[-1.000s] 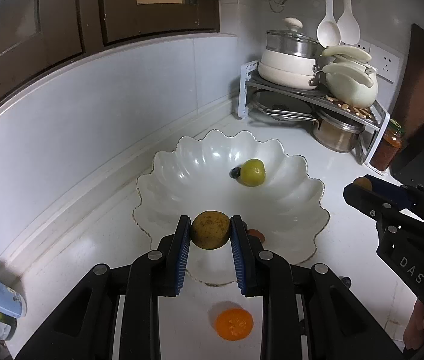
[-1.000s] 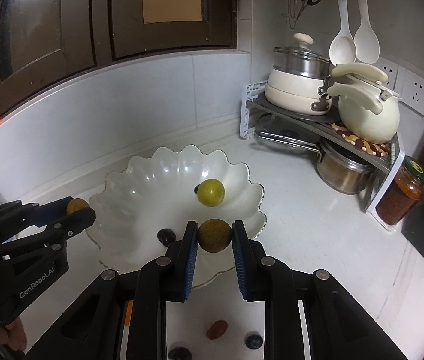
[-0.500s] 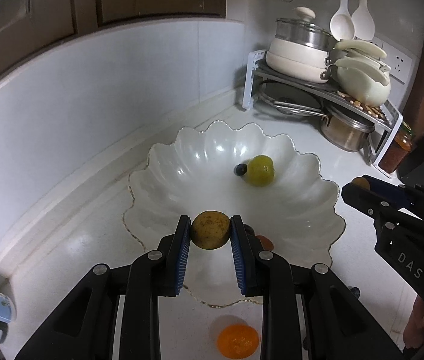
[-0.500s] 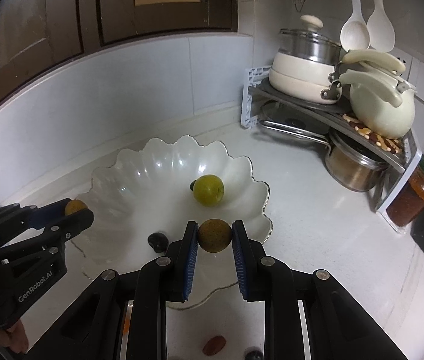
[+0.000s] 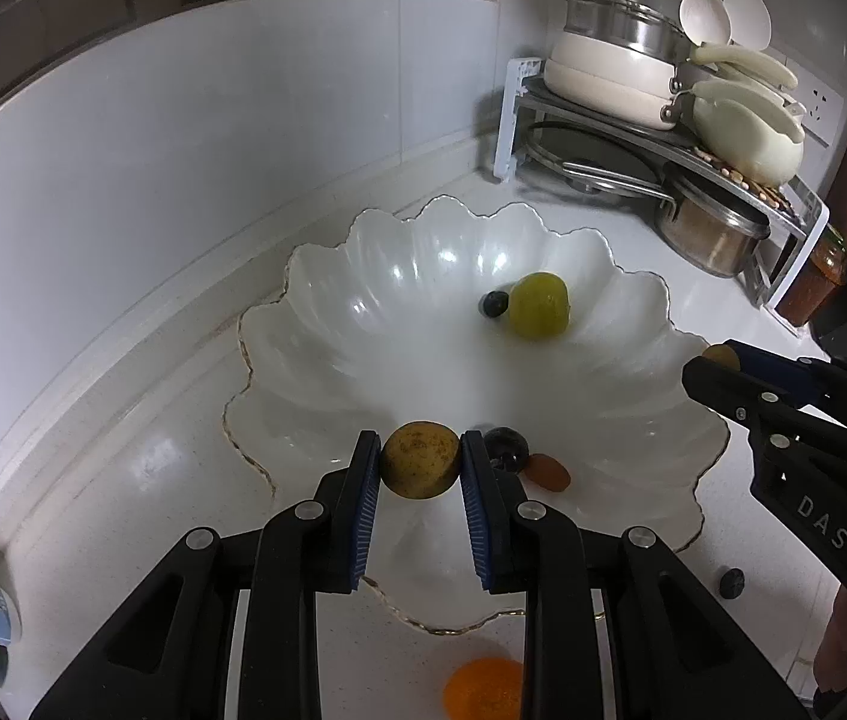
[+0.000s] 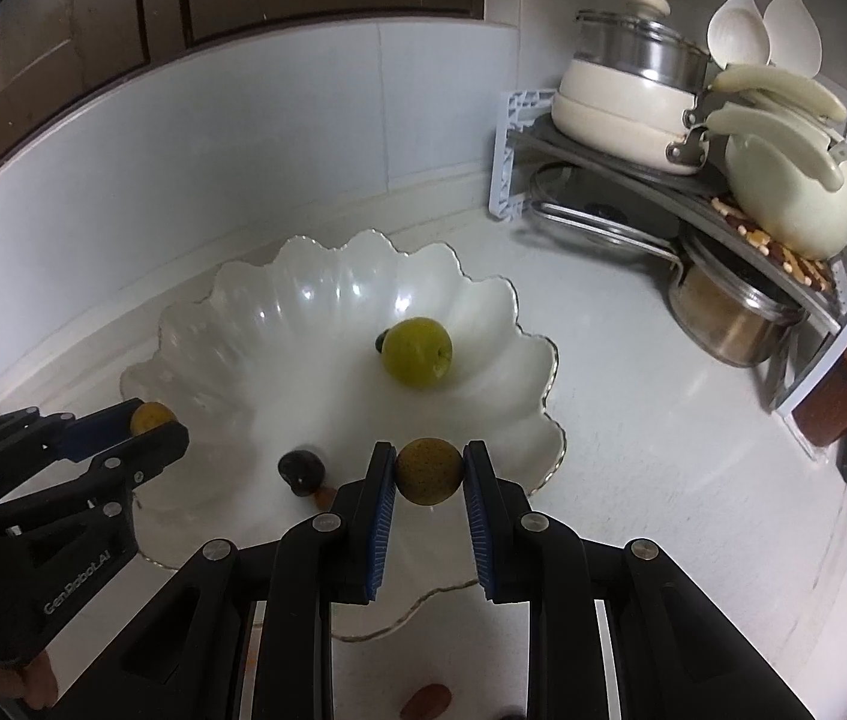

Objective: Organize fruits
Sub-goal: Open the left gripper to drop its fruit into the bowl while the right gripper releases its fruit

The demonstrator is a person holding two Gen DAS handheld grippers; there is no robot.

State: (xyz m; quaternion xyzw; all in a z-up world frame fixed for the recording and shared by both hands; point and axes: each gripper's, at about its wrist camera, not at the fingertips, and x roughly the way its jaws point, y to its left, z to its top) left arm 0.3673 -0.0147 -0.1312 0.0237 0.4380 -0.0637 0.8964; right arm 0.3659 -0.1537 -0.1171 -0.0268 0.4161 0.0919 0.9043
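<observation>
A: Which step does this look like?

B: The carry-in. Both tools are loaded and poised over the near side of the white scalloped bowl [image 5: 315, 276], so the judgement is that each fruit is about to be set down inside it.

A: What does the left gripper [image 5: 420, 468] hold?

B: A brownish-yellow round fruit [image 5: 420, 468], pinched between its blue pads, the jaws parted only as wide as the fruit. It hangs above the bowl's near rim, not resting on the porcelain as far as can be told.

A: And the right gripper [image 6: 428, 471]?

B: The same picture: its jaws are clamped on a second speckled brown fruit [image 6: 428, 471], over the bowl's near-right edge.

A: What already sits in the bowl?

B: A yellow-green fruit [image 6: 416, 351] near the centre with a small dark berry [image 5: 494, 303] touching it, plus a dark plum [image 5: 505, 446] and a reddish-brown piece [image 5: 548, 471] on the near slope.

A: Anything left outside?

B: An orange fruit [image 5: 483, 687] and another small dark berry [image 5: 731, 582] on the counter just outside the near rim.

A: So the next move?

B: Probably lowering each fruit toward the bowl's floor and easing the jaws apart gently, away from the fruit already there, since round fruit will likely roll down the slope.
</observation>
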